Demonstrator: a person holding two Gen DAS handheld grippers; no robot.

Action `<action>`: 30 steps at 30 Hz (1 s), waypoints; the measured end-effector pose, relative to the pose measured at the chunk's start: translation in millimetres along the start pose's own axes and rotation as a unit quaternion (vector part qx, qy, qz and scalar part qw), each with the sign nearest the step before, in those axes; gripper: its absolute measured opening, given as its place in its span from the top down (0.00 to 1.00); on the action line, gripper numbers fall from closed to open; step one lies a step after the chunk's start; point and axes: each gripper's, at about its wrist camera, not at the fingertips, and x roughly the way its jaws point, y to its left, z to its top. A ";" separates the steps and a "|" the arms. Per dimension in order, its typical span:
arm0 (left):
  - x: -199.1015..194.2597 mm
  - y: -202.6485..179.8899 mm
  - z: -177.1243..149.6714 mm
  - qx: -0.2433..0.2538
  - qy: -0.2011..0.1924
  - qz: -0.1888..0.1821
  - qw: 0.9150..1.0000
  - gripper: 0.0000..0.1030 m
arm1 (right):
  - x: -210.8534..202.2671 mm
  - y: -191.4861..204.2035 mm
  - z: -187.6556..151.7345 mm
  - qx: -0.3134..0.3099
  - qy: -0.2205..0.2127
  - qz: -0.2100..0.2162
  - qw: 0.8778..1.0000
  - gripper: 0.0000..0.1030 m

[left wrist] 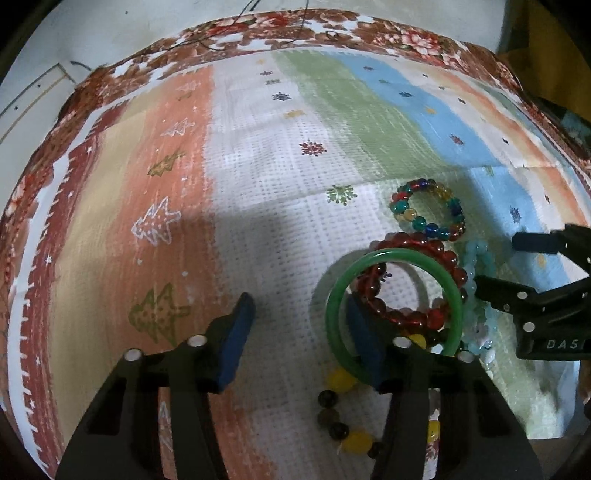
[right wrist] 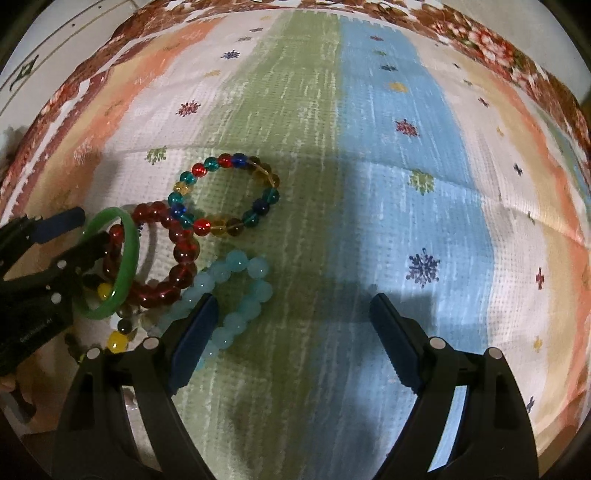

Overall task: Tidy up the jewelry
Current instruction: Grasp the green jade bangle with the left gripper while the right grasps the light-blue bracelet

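Observation:
A green bangle (left wrist: 455, 295) hangs tilted around the right finger of my open left gripper (left wrist: 301, 314), lifted off the cloth; it also shows in the right wrist view (right wrist: 129, 269). Under it lie a dark red bead bracelet (left wrist: 413, 317) (right wrist: 181, 254), a yellow-and-brown bead bracelet (left wrist: 340, 380) (right wrist: 117, 341), a pale blue bead bracelet (left wrist: 476, 258) (right wrist: 240, 291) and a multicoloured bead bracelet (left wrist: 428, 208) (right wrist: 225, 194). My right gripper (right wrist: 291, 306) is open and empty, its left finger over the pale blue bracelet. It shows at the right edge of the left wrist view (left wrist: 509, 262).
A striped cloth (right wrist: 369, 147) with snowflake and tree prints covers the table, with a brown floral border (left wrist: 295, 29) at the far edge. White floor shows beyond it at the far left (left wrist: 37, 74).

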 end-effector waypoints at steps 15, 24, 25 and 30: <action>-5.5 -3.5 -1.6 0.007 -0.004 -0.029 1.000 0.92 | -9.1 10.3 0.0 -0.036 -0.001 0.033 0.999 0.88; -40.5 -1.3 -7.7 -0.006 -0.044 -0.012 0.999 0.93 | -40.2 19.2 -2.0 -0.053 -0.042 0.021 0.997 0.88; -43.3 -2.0 -8.9 -0.004 -0.047 -0.007 0.999 0.93 | -44.0 20.8 -2.3 -0.056 -0.048 0.012 0.997 0.88; -64.5 -2.3 -17.4 -0.008 -0.066 0.000 0.998 0.93 | -67.5 25.5 -9.3 -0.060 -0.082 0.004 0.995 0.88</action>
